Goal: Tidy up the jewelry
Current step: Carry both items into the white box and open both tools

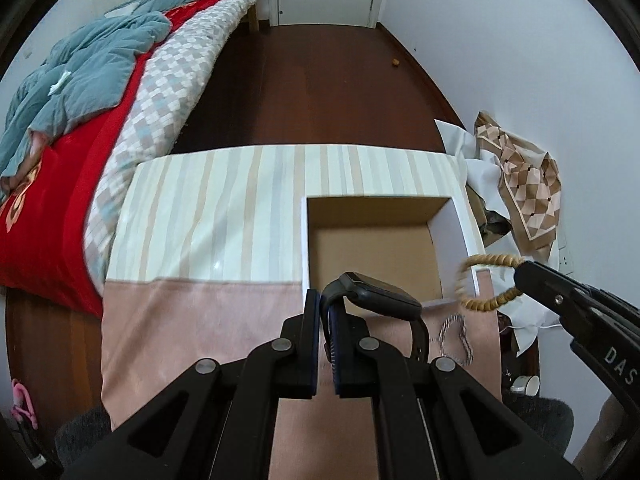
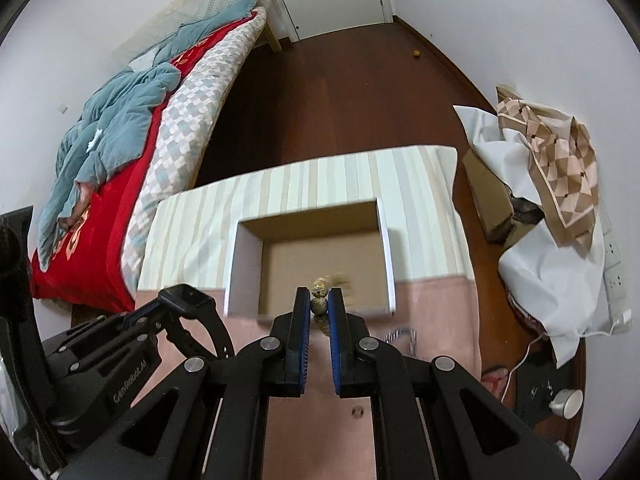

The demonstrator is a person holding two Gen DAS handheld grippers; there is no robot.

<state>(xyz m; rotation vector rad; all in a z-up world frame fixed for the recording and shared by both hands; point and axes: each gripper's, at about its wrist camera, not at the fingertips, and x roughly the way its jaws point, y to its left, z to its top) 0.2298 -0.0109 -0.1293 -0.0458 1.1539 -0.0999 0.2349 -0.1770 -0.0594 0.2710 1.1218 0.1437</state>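
My left gripper (image 1: 326,300) is shut on the strap of a black wristwatch (image 1: 376,298) and holds it above the near edge of an open cardboard box (image 1: 372,240). It also shows in the right wrist view (image 2: 188,300). My right gripper (image 2: 319,304) is shut on a tan beaded bracelet (image 2: 320,300), raised just in front of the box (image 2: 320,256). In the left wrist view the bracelet (image 1: 480,280) hangs at the box's right corner. A silver chain (image 1: 454,334) lies on the pink cloth near the box.
The box sits on a table covered by a striped cloth (image 1: 224,208) and a pink cloth (image 1: 192,332). A bed with red and blue bedding (image 1: 80,120) stands at the left. Crumpled paper and a patterned scarf (image 2: 560,160) lie at the right. A mug (image 2: 568,402) sits low right.
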